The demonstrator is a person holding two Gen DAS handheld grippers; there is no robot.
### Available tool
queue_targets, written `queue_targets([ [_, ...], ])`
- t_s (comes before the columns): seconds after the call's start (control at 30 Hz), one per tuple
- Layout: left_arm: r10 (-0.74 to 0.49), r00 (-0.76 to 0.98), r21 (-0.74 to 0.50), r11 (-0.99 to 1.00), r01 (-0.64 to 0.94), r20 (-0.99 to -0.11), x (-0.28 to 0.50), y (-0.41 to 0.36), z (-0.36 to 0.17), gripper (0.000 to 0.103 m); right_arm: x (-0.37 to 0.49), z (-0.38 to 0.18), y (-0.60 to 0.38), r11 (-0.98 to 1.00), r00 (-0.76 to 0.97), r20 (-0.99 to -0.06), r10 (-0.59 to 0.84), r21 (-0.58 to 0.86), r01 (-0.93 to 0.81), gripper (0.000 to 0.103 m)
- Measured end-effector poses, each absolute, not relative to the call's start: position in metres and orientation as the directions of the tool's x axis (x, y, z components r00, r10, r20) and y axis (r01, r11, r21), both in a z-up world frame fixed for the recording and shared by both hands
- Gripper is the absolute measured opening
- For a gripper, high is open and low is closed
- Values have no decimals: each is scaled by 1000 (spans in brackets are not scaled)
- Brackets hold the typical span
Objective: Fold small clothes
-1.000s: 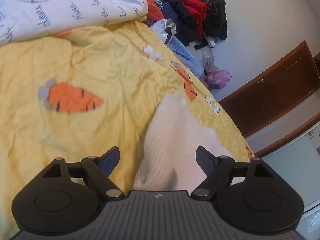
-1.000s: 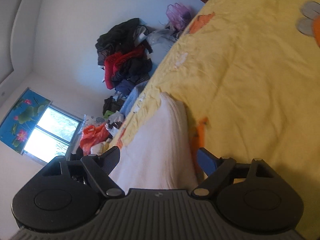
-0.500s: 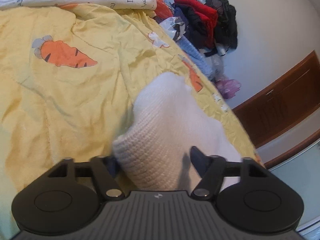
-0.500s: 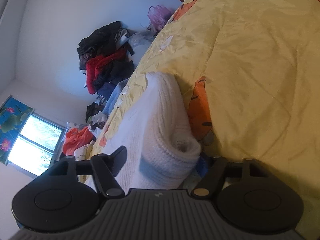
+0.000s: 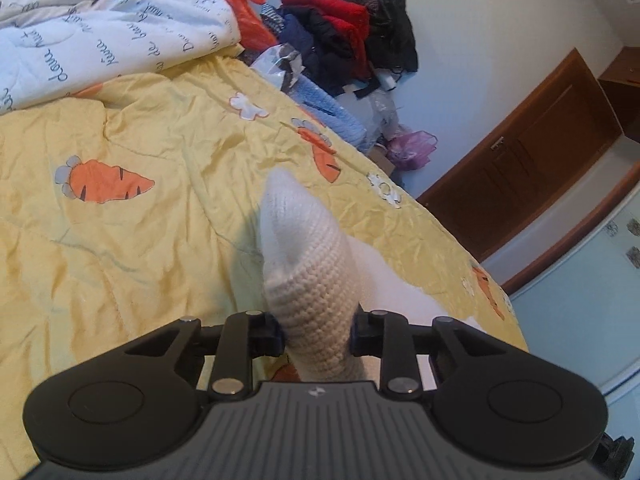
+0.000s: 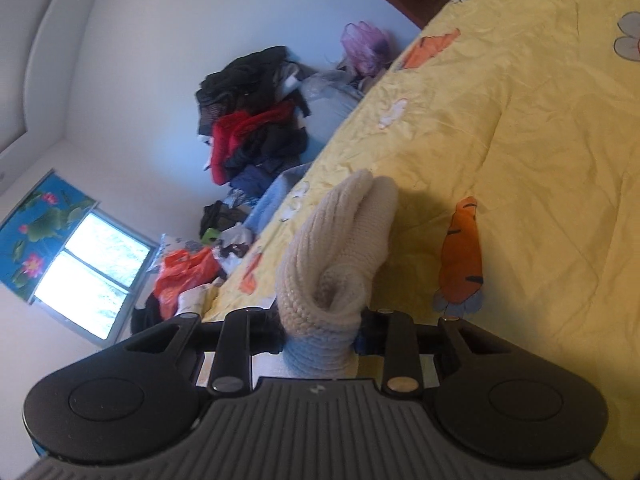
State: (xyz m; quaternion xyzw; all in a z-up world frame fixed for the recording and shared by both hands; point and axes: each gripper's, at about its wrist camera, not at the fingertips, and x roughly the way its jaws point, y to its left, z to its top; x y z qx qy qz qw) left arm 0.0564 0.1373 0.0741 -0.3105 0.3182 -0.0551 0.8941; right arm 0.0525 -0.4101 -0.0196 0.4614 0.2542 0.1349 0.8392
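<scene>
A cream-white knitted garment (image 5: 308, 264) lies on the yellow carrot-print bedcover (image 5: 140, 240). My left gripper (image 5: 318, 336) has its jaws closing, and the pads squeeze a bunched edge of the knit, which rises in a peak above the bed. In the right wrist view the same knit garment (image 6: 340, 240) is rolled and folded over. The right gripper (image 6: 320, 338) is also closing, its pads pressing on that roll. The rest of the garment trails down behind the grippers and is mostly hidden.
A white quilt with script lettering (image 5: 100, 40) is heaped at the far end of the bed. A pile of dark and red clothes (image 5: 348, 32) and a purple bag (image 5: 412, 148) sit past the bed's edge. A brown wooden cabinet (image 5: 528, 160) stands at the wall, and a window (image 6: 92, 280) is at the left.
Both grippers went from wide open around the flat knit to pinching it. The gripped edges have lifted off the bedcover and bunched up.
</scene>
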Motion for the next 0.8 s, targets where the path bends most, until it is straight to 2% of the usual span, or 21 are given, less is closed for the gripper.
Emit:
queue_targets([
  [0.23, -369, 734, -624, 776, -95, -571, -18, 158, 66, 27, -34, -26, -425, 494, 799, -303, 519, 869, 9, 33],
  [0.43, -386, 681, -644, 747, -165, -622, -73, 172, 44, 27, -102, -44, -427, 435, 773, -318, 549, 898, 60, 33],
  [0.5, -401, 656, -651, 736, -184, -639, -75, 177, 27, 30, -114, -52, -428, 443, 765, -340, 547, 893, 81, 33],
  [0.6, -418, 575, -624, 750, -218, -703, -71, 183, 9, 40, -115, -66, -428, 489, 739, -425, 522, 859, 149, 49],
  [0.67, -422, 565, -611, 768, -193, -709, -77, 193, 22, 45, -117, -56, -432, 575, 731, -490, 475, 802, 165, 49],
  [0.7, -405, 587, -592, 789, -163, -701, -81, 198, 34, 46, -121, -47, -437, 605, 751, -484, 450, 784, 142, 50],
  [0.73, -365, 625, -561, 816, -143, -690, -86, 203, 47, 56, -125, -36, -445, 633, 778, -466, 421, 766, 116, 56],
  [0.77, -308, 674, -519, 844, -132, -672, -88, 208, 62, 75, -126, -25, -452, 654, 804, -445, 396, 751, 93, 64],
  [0.8, -250, 723, -478, 870, -125, -644, -87, 210, 75, 84, -123, -15, -458, 671, 822, -424, 380, 738, 71, 66],
])
